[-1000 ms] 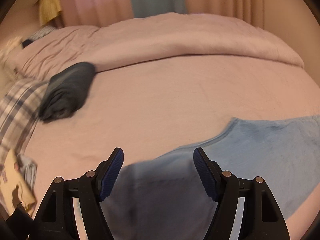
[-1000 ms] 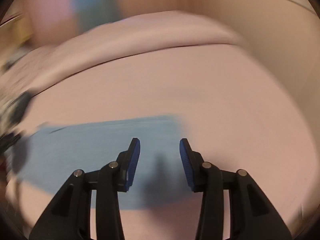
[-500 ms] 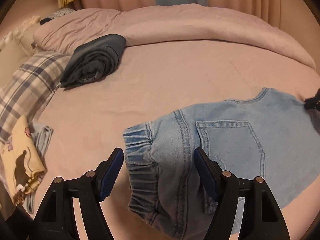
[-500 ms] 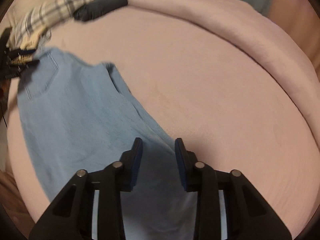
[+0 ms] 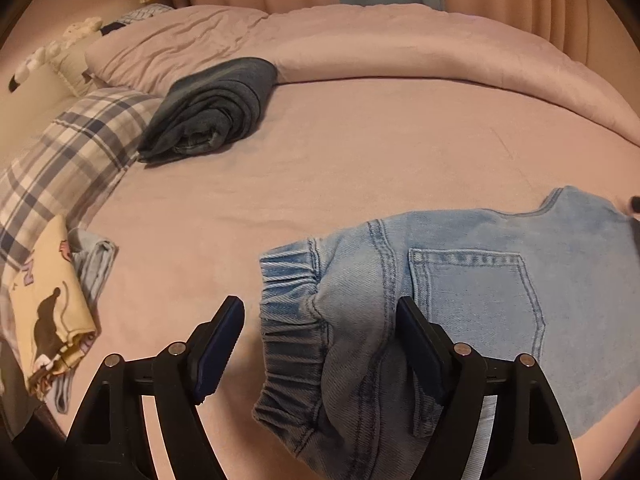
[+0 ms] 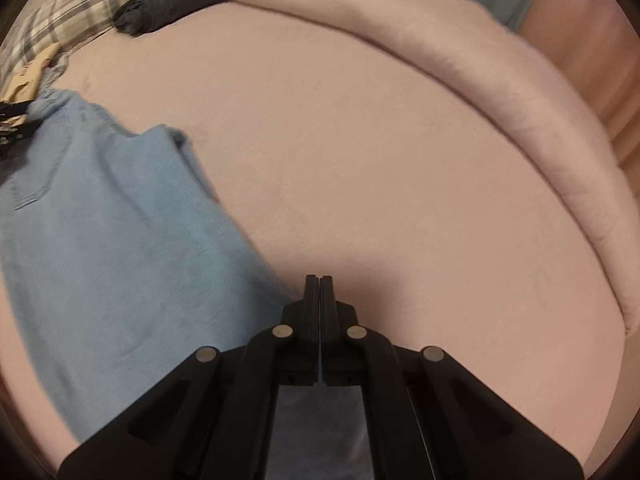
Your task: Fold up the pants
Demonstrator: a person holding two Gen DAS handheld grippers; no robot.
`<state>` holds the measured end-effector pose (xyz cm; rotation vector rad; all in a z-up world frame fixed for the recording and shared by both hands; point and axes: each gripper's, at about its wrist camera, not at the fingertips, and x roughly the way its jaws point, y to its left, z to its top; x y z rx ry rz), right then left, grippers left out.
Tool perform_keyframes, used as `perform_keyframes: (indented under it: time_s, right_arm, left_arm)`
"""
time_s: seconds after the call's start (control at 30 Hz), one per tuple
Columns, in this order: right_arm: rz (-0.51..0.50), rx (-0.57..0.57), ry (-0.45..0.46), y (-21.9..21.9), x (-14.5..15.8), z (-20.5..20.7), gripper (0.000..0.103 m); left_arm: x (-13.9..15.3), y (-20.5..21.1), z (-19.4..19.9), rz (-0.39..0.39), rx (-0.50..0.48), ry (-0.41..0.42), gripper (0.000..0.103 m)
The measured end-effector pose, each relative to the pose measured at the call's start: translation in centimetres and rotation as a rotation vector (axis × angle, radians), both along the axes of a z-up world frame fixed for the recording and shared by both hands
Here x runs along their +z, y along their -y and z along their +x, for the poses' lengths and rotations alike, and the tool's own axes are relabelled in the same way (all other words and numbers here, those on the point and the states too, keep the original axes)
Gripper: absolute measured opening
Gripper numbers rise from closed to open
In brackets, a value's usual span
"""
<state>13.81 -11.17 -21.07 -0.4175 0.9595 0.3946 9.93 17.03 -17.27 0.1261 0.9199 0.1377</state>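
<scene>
Step looks like the first fold: both ends being picked up. Right gripper (image 6: pixel 320 280) jaws fully together at the pants (image 5: pixel 460 300) edge; whether cloth is pinched can't tell. Left gripper (image 5: pixel 320 340) jaws opening, straddling the waistband, not pinching. Next: close left, lift both. Pants light denim, flat on bed (image 5: pixel 360 152), 3–6 o'clock in left view.

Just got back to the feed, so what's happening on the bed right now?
A person with a gripper in each hand is folding light blue jeans spread on the pink bed. The left gripper hangs over the elastic waistband, its jaws opening and not yet pinching it. The right gripper is shut at the jeans' far end; whether it pinches fabric cannot be seen. Dark folded pants lie near the pillows.
</scene>
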Motion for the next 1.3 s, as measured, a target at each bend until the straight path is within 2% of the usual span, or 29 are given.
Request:
perform_keyframes:
  time_s: [0.07,0.13,0.17,0.27,0.37,0.43,0.47,0.63,0.73,0.8,0.83,0.87,0.93,1.0,1.07,1.13,1.23,1.3]
  right_arm:
    - [0.160,-0.084,0.026,3.1,2.3,-1.9,0.004]
    - [0.225,-0.164,0.067,7.0,4.2,-4.5,0.012]
    - [0.217,-0.205,0.082,9.0,4.6,-6.0,0.016]
    - [0.177,-0.331,0.087,15.8,4.9,-10.1,0.017]
    - [0.099,-0.440,0.038,22.0,3.6,-10.9,0.030]
    - [0.068,-0.399,0.011,24.0,2.9,-10.7,0.030]
    - [0.058,-0.359,-0.006,24.2,2.9,-10.5,0.030]
    - [-0.123,-0.088,-0.100,21.7,1.7,-7.8,0.029]
    - [-0.233,-0.009,-0.193,20.6,-0.4,-5.4,0.031]
    - [-0.260,0.025,-0.231,20.2,-1.3,-4.6,0.033]
    - [-0.264,0.026,-0.243,20.2,-1.5,-4.4,0.031]
    - [-0.256,0.028,-0.252,19.9,-1.3,-4.2,0.017]
    - [-0.305,0.056,-0.230,19.2,-1.1,-4.5,0.012]
    - [-0.289,0.028,-0.222,18.5,-0.2,-4.1,0.009]
    - [-0.265,-0.011,-0.158,19.3,1.3,-3.9,0.009]
    - [-0.214,-0.045,-0.168,20.1,2.2,-3.2,0.009]
    - [-0.273,-0.045,-0.218,19.2,-0.2,-3.1,0.011]
    - [-0.252,-0.081,-0.205,18.9,-0.1,-2.9,0.017]
  left_arm:
    - [0.8,0.5,-1.0,0.027,-0.007,0.025,0.079]
    - [1.5,0.7,-2.2,0.023,-0.019,0.055,0.079]
    - [1.7,0.9,-2.8,0.015,-0.027,0.060,0.079]
    - [1.8,1.9,-3.9,0.009,-0.076,0.059,0.079]
    - [1.5,2.8,-3.7,0.008,-0.088,0.040,0.079]
    - [1.4,3.6,-3.6,0.004,-0.091,0.032,0.079]
    - [1.3,3.9,-3.5,0.001,-0.095,0.030,0.079]
    - [0.6,5.3,-3.5,-0.042,-0.087,0.001,0.079]
    - [0.3,6.1,-3.4,-0.034,-0.082,-0.013,0.079]
    - [0.2,6.4,-3.3,-0.024,-0.083,-0.017,0.079]
    - [0.2,6.4,-3.3,-0.023,-0.085,-0.017,0.079]
    - [0.2,6.4,-3.2,-0.023,-0.085,-0.017,0.079]
    - [0.1,6.3,-2.9,-0.028,-0.078,-0.019,0.079]
    - [0.0,6.1,-2.5,-0.024,-0.060,-0.020,0.079]
    - [-0.3,6.0,-2.2,-0.025,-0.053,-0.024,0.079]
    - [-0.6,6.0,-2.0,-0.014,-0.054,-0.032,0.079]
    - [-0.8,5.9,-2.0,0.016,-0.055,-0.030,0.079]
    - [-0.5,5.6,-2.3,-0.004,-0.060,-0.021,0.079]
